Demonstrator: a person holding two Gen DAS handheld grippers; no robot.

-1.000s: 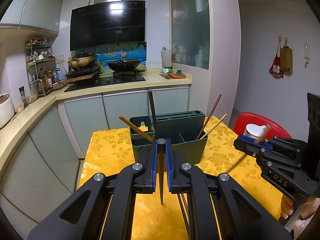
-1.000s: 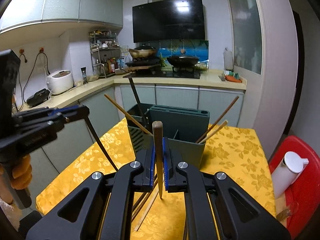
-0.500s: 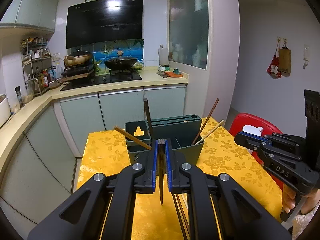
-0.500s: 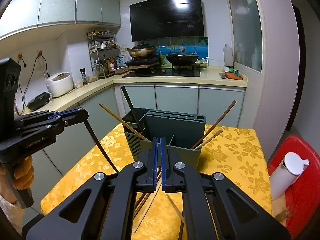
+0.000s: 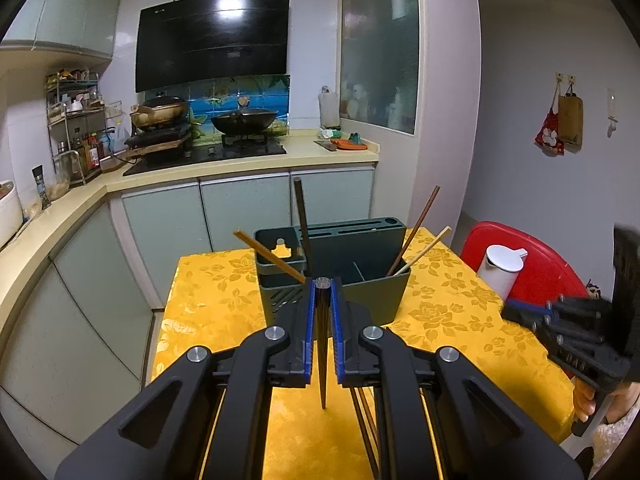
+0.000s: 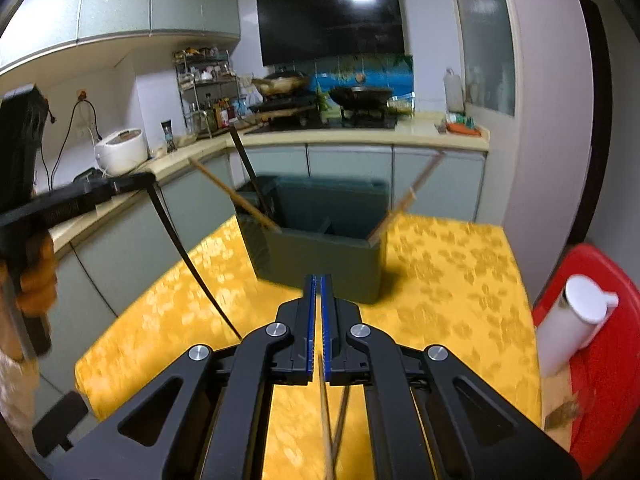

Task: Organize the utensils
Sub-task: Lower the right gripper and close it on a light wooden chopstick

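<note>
A dark green utensil holder [image 5: 360, 280] [image 6: 320, 256] stands at the far side of the yellow-clothed table [image 5: 216, 304]. A dark chopstick [image 5: 301, 216] and a brown one [image 5: 268, 255] lean in its left part, two more [image 5: 420, 232] in its right. My left gripper [image 5: 323, 281] is shut on a dark chopstick [image 5: 323, 360] that hangs tip down; the right wrist view shows this gripper [image 6: 146, 179] at the left with that chopstick [image 6: 192, 264]. My right gripper [image 6: 319, 277] is shut with nothing between its pads, close before the holder. Loose chopsticks [image 5: 362, 420] [image 6: 327, 420] lie on the cloth beneath.
A white lidded jug [image 5: 500, 268] [image 6: 576, 320] stands on a red stool [image 5: 548, 260] right of the table. Pale green cabinets [image 5: 160, 232] and a counter with a hob run behind and to the left. A person's hand [image 6: 38, 280] grips the left handle.
The right gripper let go of the light wooden chopstick, shut empty, then moved forward and down towards the holder. The left gripper kept its dark chopstick and stayed about in place.
</note>
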